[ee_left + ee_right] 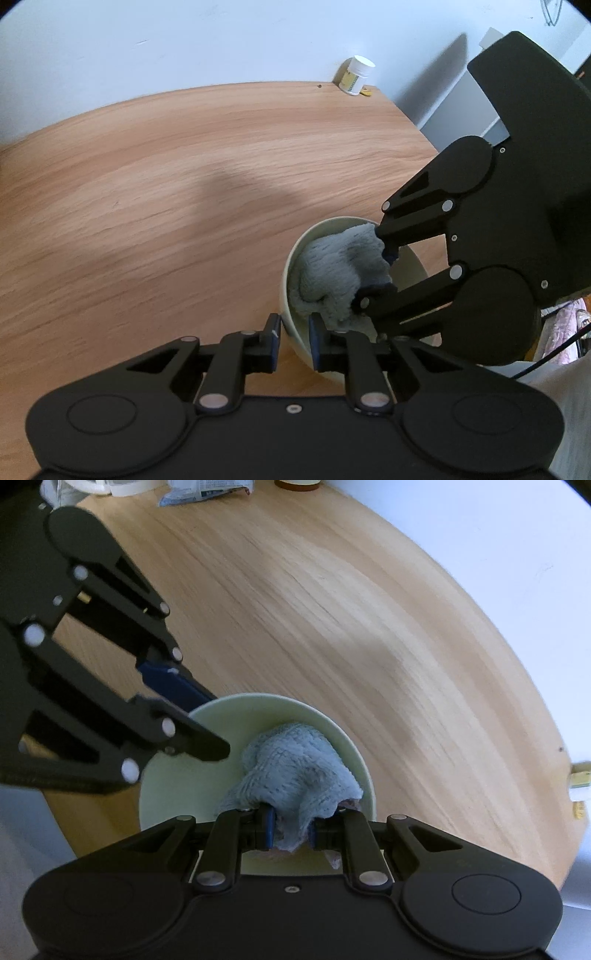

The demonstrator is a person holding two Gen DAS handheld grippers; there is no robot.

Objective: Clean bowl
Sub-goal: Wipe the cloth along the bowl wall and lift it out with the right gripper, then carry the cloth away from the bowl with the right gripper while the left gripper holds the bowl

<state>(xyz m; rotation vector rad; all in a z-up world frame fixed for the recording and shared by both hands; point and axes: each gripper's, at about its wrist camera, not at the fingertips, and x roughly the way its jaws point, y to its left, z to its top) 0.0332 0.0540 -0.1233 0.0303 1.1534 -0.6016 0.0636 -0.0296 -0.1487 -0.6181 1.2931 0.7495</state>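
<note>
Pale green bowl (pixel 177 794) sits tilted at the table's (pixel 332 609) near edge, its nine-o'clock rim pinched by the left gripper (pixel 293 341) while the right gripper (pixel 291 829) squeezes a cloth (pixel 295 775) inside; hard wiping could pry the rim loose.
</note>
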